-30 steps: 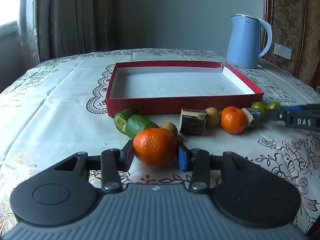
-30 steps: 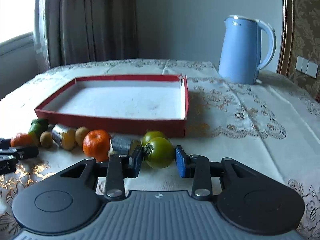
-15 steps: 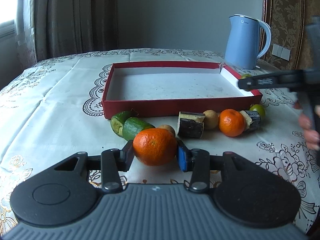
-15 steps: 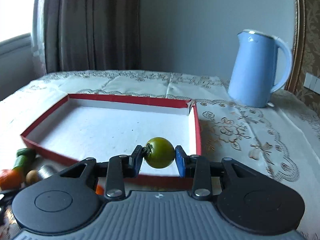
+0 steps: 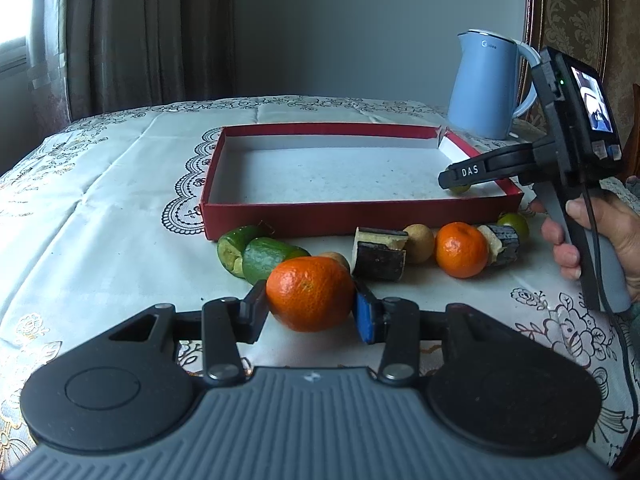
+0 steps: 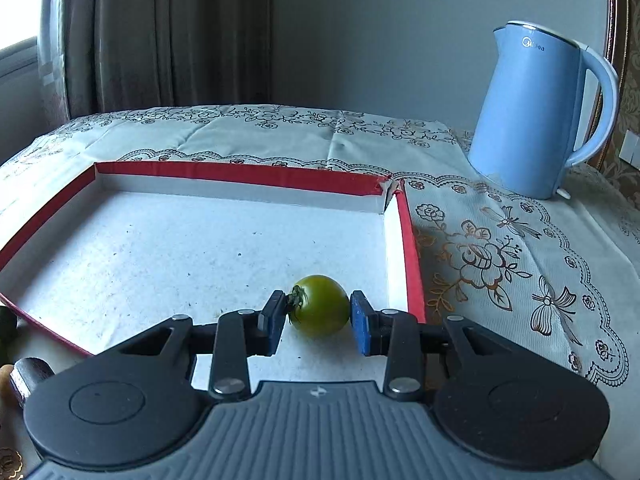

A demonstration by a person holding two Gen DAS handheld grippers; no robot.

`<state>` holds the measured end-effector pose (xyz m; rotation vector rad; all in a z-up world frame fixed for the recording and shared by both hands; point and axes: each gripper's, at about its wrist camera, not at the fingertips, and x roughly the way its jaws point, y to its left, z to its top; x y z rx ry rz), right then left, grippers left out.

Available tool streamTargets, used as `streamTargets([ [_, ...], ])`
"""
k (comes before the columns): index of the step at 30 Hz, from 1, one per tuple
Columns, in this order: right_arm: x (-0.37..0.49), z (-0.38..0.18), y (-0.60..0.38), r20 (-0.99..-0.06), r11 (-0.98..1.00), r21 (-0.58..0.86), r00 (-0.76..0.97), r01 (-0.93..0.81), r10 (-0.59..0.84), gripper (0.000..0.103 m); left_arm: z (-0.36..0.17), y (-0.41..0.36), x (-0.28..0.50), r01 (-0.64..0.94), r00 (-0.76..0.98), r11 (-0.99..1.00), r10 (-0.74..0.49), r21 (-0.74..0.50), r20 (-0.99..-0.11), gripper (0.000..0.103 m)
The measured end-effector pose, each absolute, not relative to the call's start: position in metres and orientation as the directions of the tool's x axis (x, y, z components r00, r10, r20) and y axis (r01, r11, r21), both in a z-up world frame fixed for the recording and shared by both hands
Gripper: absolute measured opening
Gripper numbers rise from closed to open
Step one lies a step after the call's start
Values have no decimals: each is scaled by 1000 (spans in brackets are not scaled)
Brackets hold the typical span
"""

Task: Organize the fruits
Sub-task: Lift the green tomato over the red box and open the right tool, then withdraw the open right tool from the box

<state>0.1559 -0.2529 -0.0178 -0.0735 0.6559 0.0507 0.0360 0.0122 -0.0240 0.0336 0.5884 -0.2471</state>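
Tomato (image 6: 320, 305), small and green, sits pinched in your right claw (image 6: 318, 316) over the red tray's (image 6: 412, 248) near right corner, while your left claw (image 5: 311, 306) pinches a mandarin (image 5: 310, 293) above the table (image 5: 100, 216).

The red tray's (image 6: 410, 240) white floor lies bare across the frame's centre and left, its low walls and the blue kettle (image 6: 536, 120), upper right, the only obstacles.
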Motion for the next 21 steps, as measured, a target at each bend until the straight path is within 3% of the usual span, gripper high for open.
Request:
streamTargets([
  [10, 154, -20, -250, -602, 995, -74, 798, -69, 10, 37, -26, 10, 36, 228, 800, 973, -203, -27, -565, 40],
  [14, 146, -18, -254, -611, 997, -56, 791, -58, 11, 55, -24, 9, 32, 219, 807, 975, -191, -17, -559, 40],
  [21, 105, -7, -274, -535, 999, 17, 844, -49, 51, 57, -23, 8, 28, 218, 815, 976, -185, -4, -549, 40],
])
